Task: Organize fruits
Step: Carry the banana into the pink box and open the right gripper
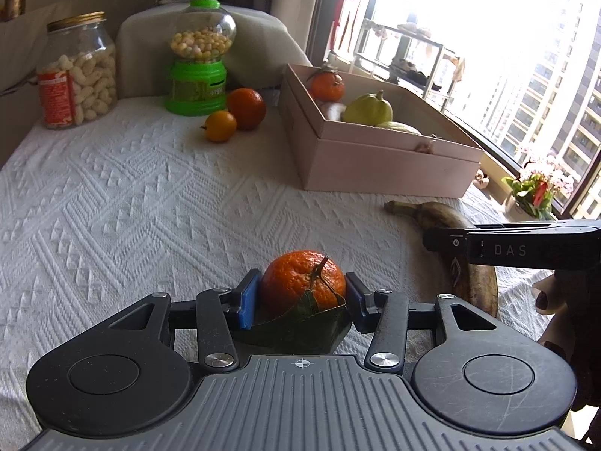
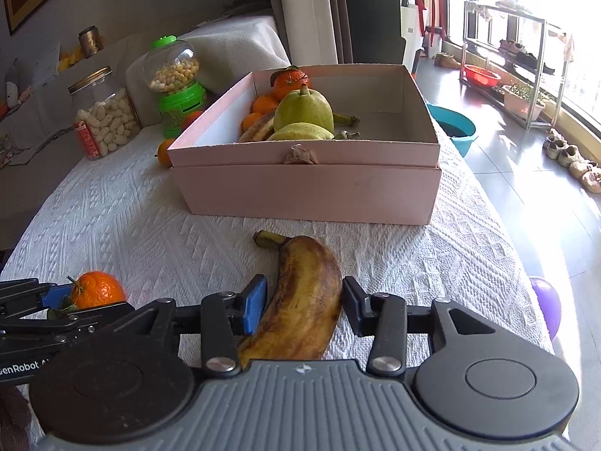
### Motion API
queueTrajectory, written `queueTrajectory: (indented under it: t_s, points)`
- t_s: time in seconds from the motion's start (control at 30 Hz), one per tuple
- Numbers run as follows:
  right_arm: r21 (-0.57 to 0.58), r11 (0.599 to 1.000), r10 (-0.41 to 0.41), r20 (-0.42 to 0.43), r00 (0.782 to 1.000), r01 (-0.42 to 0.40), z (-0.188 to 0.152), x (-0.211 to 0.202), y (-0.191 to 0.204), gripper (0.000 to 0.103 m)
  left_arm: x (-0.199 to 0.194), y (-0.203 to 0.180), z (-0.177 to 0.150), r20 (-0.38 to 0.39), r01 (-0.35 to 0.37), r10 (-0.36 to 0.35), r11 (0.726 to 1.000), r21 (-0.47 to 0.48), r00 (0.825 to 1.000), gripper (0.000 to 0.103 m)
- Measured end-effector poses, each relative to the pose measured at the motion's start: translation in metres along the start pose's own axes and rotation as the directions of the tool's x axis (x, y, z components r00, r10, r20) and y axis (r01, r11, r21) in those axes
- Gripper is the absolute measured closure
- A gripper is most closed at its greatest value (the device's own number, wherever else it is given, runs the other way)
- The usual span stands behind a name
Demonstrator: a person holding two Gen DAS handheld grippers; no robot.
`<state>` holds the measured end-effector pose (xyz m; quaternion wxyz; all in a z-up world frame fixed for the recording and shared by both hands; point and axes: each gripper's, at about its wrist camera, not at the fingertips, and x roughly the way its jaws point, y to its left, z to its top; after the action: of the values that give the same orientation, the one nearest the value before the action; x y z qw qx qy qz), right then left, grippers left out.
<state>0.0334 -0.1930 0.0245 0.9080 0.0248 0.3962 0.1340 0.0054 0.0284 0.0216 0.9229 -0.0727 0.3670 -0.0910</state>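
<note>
A mandarin [image 1: 300, 278] with stem and green leaf sits between the blue pads of my left gripper [image 1: 302, 297], which is shut on it just above the white cloth. A brown-spotted banana [image 2: 300, 293] lies lengthwise on the cloth between the pads of my right gripper [image 2: 304, 300]; both pads touch its sides. From the left wrist view the right gripper [image 1: 432, 242] reaches in over the banana [image 1: 432, 214]. From the right wrist view the mandarin [image 2: 99, 289] and left gripper [image 2: 71, 300] are at lower left. The pink box [image 2: 300, 188] ahead holds pears, mandarins and a banana.
Two loose oranges [image 1: 246, 107] [image 1: 219, 126] lie left of the pink box [image 1: 375, 165]. A green candy dispenser [image 1: 199, 60] and a jar of peanuts [image 1: 77, 71] stand at the back left. The table's edge drops off on the right, near a purple ball [image 2: 546, 304].
</note>
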Motion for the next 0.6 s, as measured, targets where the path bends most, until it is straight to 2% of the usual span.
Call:
queueTrajectory:
  t_s: [0.23,0.53,0.6]
  points:
    - [-0.087,0.995,-0.043,0.006,0.999,0.044,-0.003,0.005,0.017,0.046,0.000,-0.003,-0.002,0.007,-0.004,0.004,1.000,0.031,1.000,0.051]
    - [-0.091,0.994,-0.059,0.008,0.998,0.059,-0.005,0.003,0.017,0.046,-0.002,-0.005,-0.005,0.016,-0.005,0.004,0.997,0.071,1.000,0.051]
    - [-0.104,0.992,-0.068,0.013,0.998,0.069,-0.005,0.002,0.019,0.053,-0.002,-0.006,-0.007,0.031,-0.013,0.011,0.997,0.076,0.999,0.051]
